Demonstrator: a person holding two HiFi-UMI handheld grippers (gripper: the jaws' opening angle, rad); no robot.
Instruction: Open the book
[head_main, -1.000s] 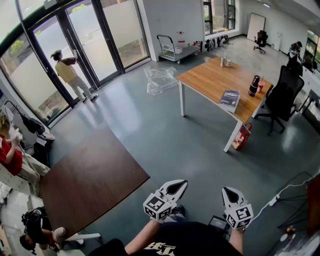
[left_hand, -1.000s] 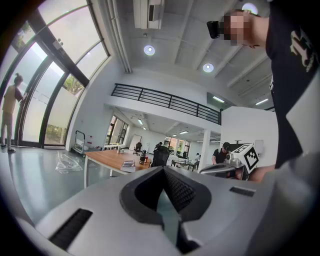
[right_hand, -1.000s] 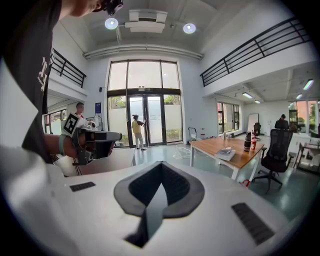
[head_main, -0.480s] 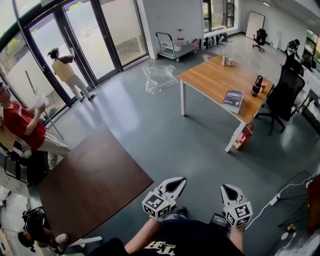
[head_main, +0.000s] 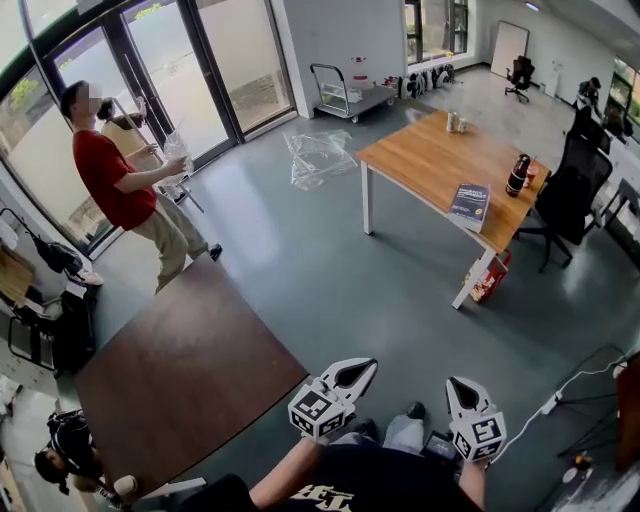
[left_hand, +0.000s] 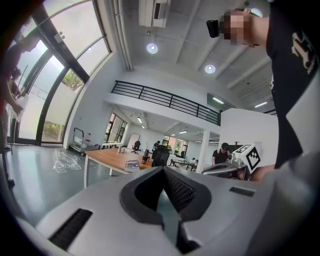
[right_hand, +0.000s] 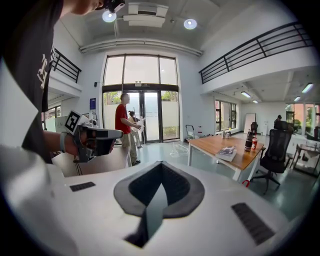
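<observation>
A dark blue book (head_main: 469, 200) lies closed near the front right edge of the light wooden table (head_main: 430, 160), far across the room. It also shows small in the left gripper view as the book (left_hand: 131, 164) and in the right gripper view as the book (right_hand: 226, 151). My left gripper (head_main: 357, 372) and right gripper (head_main: 462, 388) are held side by side close to my body, several steps short of that table. Both are shut, with nothing between the jaws of the left gripper (left_hand: 163, 171) or the right gripper (right_hand: 161, 166).
A dark brown table (head_main: 180, 370) stands at my left, and a person in a red shirt (head_main: 110, 180) is by the glass doors. On the wooden table stands a black bottle (head_main: 517, 172). Black office chair (head_main: 575, 180) and red bag (head_main: 487, 277) are beside it. A white cable (head_main: 560, 390) crosses the floor at right.
The person in red has walked from the left edge into the room by the doors. Both grippers stay side by side and shut, and the view has shifted slightly.
</observation>
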